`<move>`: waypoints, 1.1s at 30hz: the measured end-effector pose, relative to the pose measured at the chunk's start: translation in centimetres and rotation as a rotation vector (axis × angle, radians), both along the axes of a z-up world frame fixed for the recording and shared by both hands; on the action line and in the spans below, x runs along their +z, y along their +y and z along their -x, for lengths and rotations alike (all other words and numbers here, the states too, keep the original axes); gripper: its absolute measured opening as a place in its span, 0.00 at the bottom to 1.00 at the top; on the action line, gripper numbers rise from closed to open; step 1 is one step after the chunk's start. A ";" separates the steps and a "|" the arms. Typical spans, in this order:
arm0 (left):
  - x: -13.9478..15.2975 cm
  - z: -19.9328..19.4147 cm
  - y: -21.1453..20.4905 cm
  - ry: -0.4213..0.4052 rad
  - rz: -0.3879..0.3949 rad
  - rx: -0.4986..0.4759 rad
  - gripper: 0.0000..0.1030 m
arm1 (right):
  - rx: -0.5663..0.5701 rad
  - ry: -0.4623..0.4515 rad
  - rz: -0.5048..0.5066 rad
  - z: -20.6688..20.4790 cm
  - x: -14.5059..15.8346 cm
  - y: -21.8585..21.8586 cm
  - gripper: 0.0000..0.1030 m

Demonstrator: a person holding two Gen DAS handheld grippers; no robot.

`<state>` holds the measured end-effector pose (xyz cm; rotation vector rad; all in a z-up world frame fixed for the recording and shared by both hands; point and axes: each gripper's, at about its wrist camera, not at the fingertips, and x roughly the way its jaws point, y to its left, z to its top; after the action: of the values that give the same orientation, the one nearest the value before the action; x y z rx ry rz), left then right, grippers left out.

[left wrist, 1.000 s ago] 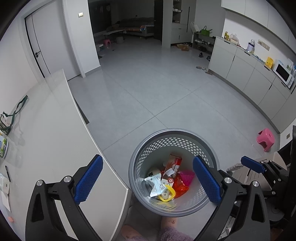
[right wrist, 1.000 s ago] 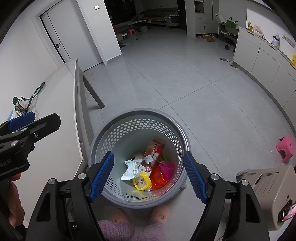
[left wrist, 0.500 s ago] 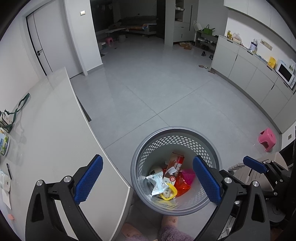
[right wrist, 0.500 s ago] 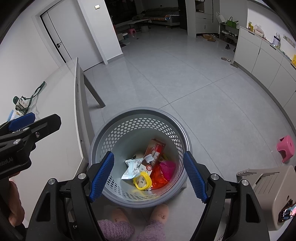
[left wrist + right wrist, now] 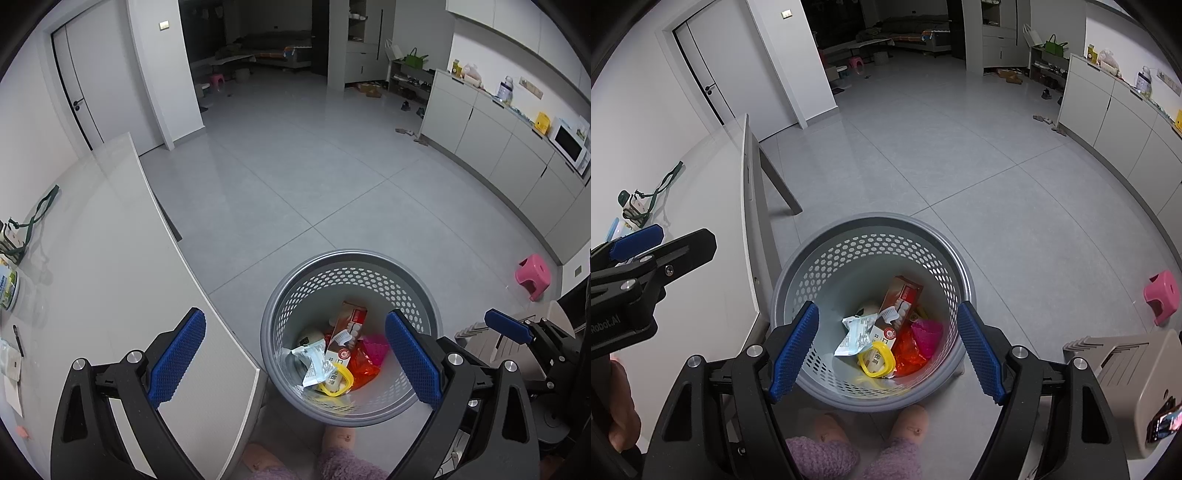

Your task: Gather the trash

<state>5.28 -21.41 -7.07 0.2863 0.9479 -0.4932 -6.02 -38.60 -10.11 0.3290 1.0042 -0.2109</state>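
Since the earlier frames the left-wrist view has lifted a little, so the grey perforated trash basket [image 5: 351, 258] now sits lower and more to the right of centre, while the right-wrist view is nearly unchanged. Both grippers hang above the basket with nothing between their blue pads.

From its own camera, the left gripper [image 5: 295, 354] has its jaws spread wide, one pad over the white table [image 5: 110, 258] at lower left, the other over the basket's right side; it touches nothing. The right gripper [image 5: 888, 343] is likewise wide apart and empty, its pads framing the basket's lower half in the lower centre of the frame.

Inside the basket lies the collected trash: a red-and-white carton [image 5: 901, 295], a crumpled white wrapper [image 5: 855, 332], a yellow ring-shaped piece [image 5: 877, 358], an orange-red bag [image 5: 907, 350] and a pink item [image 5: 927, 332].

Slippered feet [image 5: 908, 421] stand just below the basket. A pink stool [image 5: 1161, 295] stands well apart on the grey floor at the right edge.
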 end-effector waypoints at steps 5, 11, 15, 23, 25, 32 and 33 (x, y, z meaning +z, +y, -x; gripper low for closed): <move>0.0 0.2 0.2 -0.004 -0.001 0.002 0.93 | 0.005 -0.001 0.001 0.1 0.0 0.2 0.72; 0.0 0.3 0.3 -0.005 -0.005 0.006 0.93 | 0.007 0.000 0.002 0.2 0.0 0.2 0.72; 0.0 0.4 0.3 -0.006 -0.007 0.006 0.93 | 0.007 -0.001 0.002 0.2 0.0 0.3 0.72; 0.0 0.5 0.2 -0.007 -0.008 0.002 0.93 | 0.007 -0.001 0.001 0.2 0.0 0.2 0.72; 0.1 0.6 0.2 -0.011 -0.007 -0.003 0.93 | 0.007 -0.001 0.000 0.2 0.0 0.2 0.72; 0.2 0.7 0.3 -0.014 -0.010 -0.002 0.93 | 0.009 -0.002 0.001 0.2 0.0 0.2 0.72; 0.2 0.7 0.4 -0.014 -0.011 0.000 0.93 | 0.009 -0.002 0.001 0.2 0.0 0.2 0.72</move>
<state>4.54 -21.06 -6.90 0.2992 0.9368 -0.4858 -6.24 -38.39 -10.08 0.3235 1.0029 -0.2032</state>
